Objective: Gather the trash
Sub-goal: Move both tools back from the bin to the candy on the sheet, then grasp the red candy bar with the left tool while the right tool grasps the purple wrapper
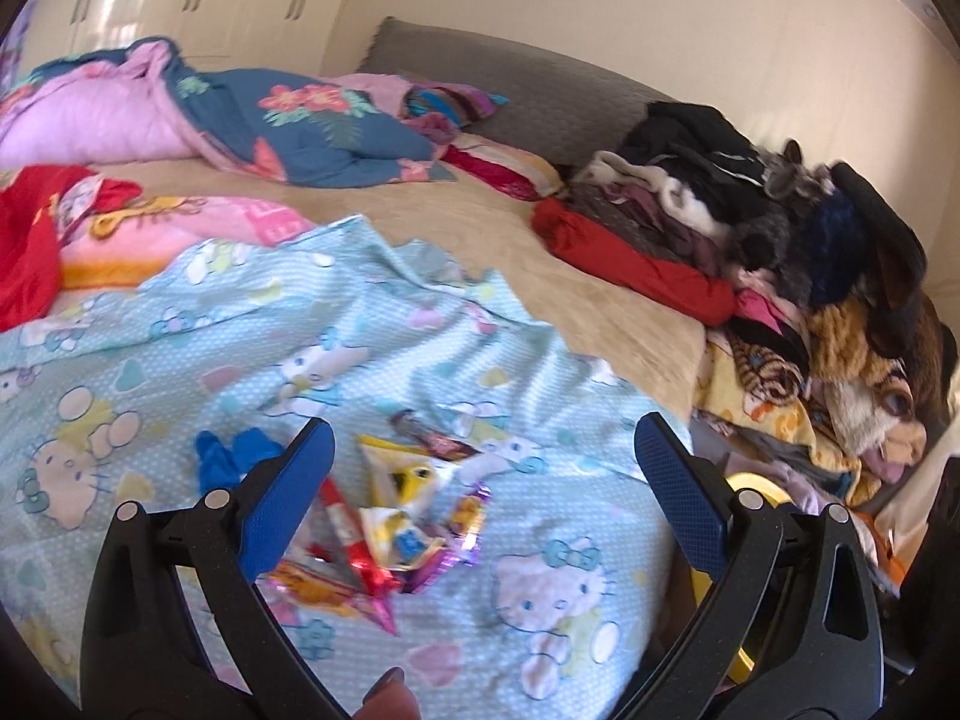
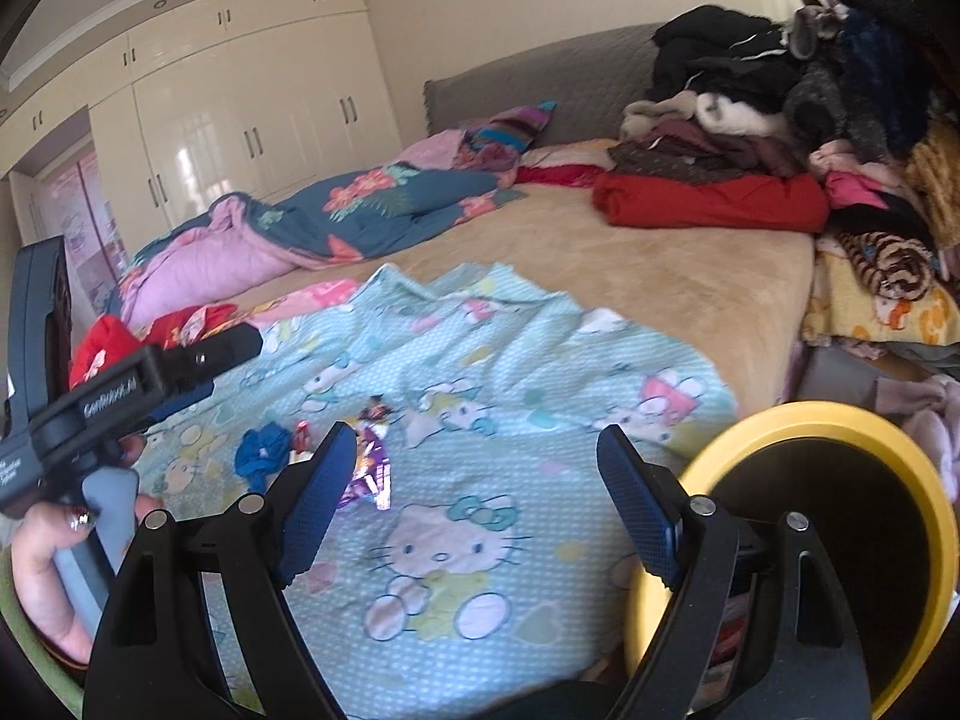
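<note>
1. Left wrist view: left claw (image 1: pixel 483 462) stands wide, nothing between its blue pads (image 1: pixel 288 498). Just beyond them, on the cat-print sheet (image 1: pixel 540 540) at the near end of the bed (image 1: pixel 480 222), lies a heap of wrappers (image 1: pixel 390 516): a yellow-and-white packet, a red one, a purple foil one, a dark bar wrapper at the far edge. About five or six; overlap blurs the count. One blue crumpled piece (image 1: pixel 231 450) just left of the heap.
2. Handling, judged: thin film and foil, near weightless, crinkly, slippery. Pinch a raised crimped edge or corner; a flat grab would likely catch the sheet too.
3. Right wrist view: right claw (image 2: pixel 477 456) also wide and empty. Purple wrapper (image 2: pixel 372 468) beside its left pad. One yellow-rimmed bin (image 2: pixel 780 438) near right, off the bed edge. The left-hand tool shows at far left, gripped by a hand (image 2: pixel 42 564).
</note>
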The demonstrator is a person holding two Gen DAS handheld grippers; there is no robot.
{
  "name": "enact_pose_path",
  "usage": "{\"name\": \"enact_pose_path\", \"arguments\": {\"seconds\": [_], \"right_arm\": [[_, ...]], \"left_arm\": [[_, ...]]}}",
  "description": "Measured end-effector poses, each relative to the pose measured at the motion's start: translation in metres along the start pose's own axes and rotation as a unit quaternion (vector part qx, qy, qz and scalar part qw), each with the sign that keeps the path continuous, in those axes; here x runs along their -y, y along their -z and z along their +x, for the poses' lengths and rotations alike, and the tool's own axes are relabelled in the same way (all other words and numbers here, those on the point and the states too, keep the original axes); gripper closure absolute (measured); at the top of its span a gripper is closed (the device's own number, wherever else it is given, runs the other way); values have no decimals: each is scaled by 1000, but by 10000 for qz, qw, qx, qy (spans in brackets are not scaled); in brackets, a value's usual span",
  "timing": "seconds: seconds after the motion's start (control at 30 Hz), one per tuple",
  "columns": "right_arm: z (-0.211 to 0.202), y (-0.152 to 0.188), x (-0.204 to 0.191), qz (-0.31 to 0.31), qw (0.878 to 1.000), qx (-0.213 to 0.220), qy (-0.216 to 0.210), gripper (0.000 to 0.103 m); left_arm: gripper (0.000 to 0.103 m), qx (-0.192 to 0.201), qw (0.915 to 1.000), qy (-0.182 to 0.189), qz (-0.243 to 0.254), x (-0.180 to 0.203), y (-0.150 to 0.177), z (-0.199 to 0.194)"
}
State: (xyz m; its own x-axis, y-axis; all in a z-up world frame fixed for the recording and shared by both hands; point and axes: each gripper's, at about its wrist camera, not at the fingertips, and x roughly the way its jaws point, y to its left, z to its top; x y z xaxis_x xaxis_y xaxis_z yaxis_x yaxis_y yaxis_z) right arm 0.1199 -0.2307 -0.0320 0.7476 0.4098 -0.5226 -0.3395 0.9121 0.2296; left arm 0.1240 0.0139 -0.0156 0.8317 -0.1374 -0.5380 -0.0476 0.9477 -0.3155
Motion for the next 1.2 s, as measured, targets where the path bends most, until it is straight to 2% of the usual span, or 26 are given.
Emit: {"name": "enact_pose_path", "arguments": {"seconds": [0.27, 0.53, 0.67, 0.9, 0.97, 1.1, 1.17, 1.2], "right_arm": [[40, 3, -26, -90, 9987, -391, -304, 23], [78, 5, -44, -156, 9959, -684, -579, 24], [101, 5, -52, -299, 9937, -849, -671, 30], [140, 12, -52, -124, 9879, -1269, -882, 39], [149, 12, -49, 21, 9862, -1356, -953, 43], [158, 13, -50, 71, 9827, -1441, -1157, 53], [162, 16, -50, 52, 9802, -1572, -1200, 71], [161, 18, -51, 35, 9799, -1587, -1212, 71]], "left_arm": [[11, -41, 9987, -306, -405, -44, -6, 4], [13, -357, 9959, -440, -704, -75, 1, 17], [30, -635, 9931, -430, -882, -87, 9, 28], [62, -1068, 9858, -92, -1294, -101, 21, 47], [68, -1194, 9826, -3, -1424, -104, 25, 53], [71, -1383, 9787, 74, -1518, -103, 31, 63], [71, -1455, 9776, 73, -1517, -102, 34, 68], [71, -1484, 9771, 70, -1525, -102, 35, 70]]}}
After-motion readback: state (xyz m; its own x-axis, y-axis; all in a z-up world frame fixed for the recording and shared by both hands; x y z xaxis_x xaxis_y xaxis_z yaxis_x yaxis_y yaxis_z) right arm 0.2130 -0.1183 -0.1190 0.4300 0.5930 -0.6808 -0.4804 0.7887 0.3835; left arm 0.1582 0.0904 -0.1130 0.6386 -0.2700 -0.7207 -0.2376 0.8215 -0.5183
